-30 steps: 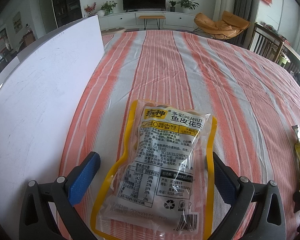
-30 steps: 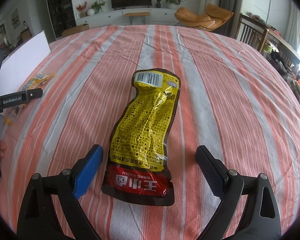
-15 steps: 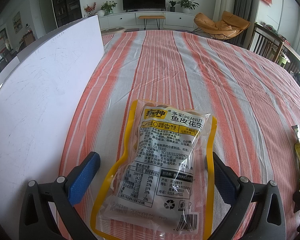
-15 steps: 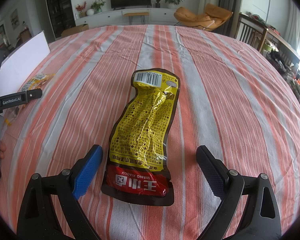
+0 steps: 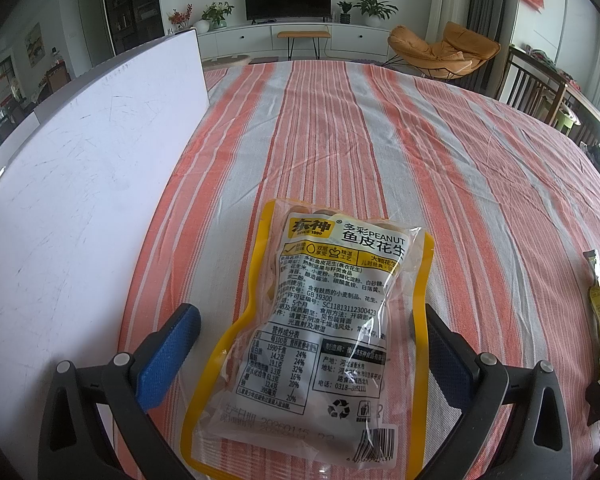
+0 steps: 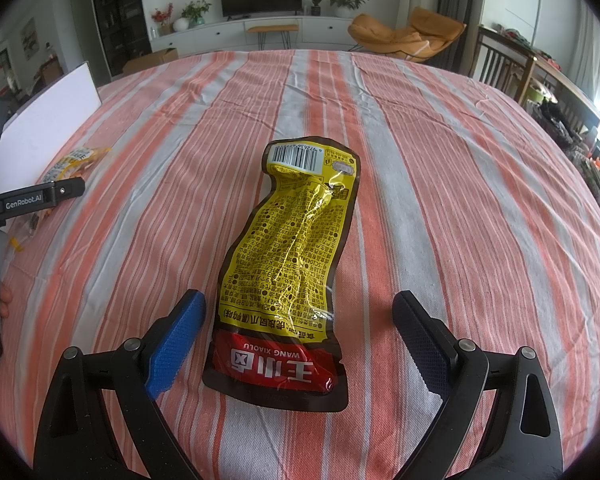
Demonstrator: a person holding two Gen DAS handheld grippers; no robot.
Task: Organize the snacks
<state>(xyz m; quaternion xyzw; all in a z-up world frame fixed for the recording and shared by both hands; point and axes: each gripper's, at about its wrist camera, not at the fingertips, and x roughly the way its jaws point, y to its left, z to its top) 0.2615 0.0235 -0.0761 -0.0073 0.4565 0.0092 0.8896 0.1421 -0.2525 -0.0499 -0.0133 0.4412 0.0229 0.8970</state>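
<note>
Two matching black hand-held grippers with blue finger pads

The left gripper (image 5: 312, 354) and the right gripper (image 6: 300, 342) each have two angular black arms with triangular cut-outs and round silver screw heads at the joints. Their fingers (image 6: 176, 344) carry knurled blue pads on the inner faces. In the right wrist view the left gripper's black side bar bears white "GenRobot.AI" lettering, and the person's fingertips (image 6: 2, 304) show at the frame edge.

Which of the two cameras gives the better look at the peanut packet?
The left wrist view. The peanut packet lies flat between the open left gripper, its label readable. The right wrist view shows only a small, partly hidden piece of it far left, behind the other tool.
</note>
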